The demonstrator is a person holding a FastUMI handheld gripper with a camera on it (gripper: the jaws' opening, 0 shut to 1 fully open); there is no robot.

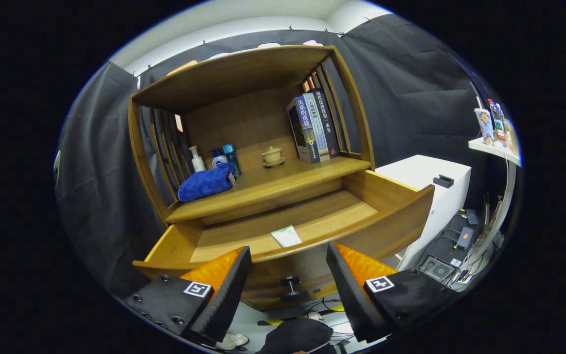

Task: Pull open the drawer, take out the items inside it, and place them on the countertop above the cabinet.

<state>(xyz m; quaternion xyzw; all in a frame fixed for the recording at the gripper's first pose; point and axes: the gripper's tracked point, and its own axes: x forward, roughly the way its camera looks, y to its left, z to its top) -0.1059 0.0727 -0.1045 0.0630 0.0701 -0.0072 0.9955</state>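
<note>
One wooden cabinet [243, 147] dominates, and everything else is placed against it. Its drawer [312, 221] stands pulled well out below the countertop [283, 184], with a small pale card [286, 236] lying on the drawer floor near the front wall, seemingly the last item left inside. On the countertop a blue cloth [207, 183] lies toward the cabinet's left side, bottles [214, 157] behind it, a small cup on a saucer [273, 156] at the middle, and books [312, 129] leaning at the right. The gripper [289, 268] hangs in front of the drawer, its fingers spread wide and holding nothing, the card just beyond them. To do this well, I judge it should clear the drawer's front wall, come down steeply, and pinch the flat card by an edge. The drawer knob [290, 287] sits low between the fingers. A white box [430, 191] stands right of the cabinet.
</note>
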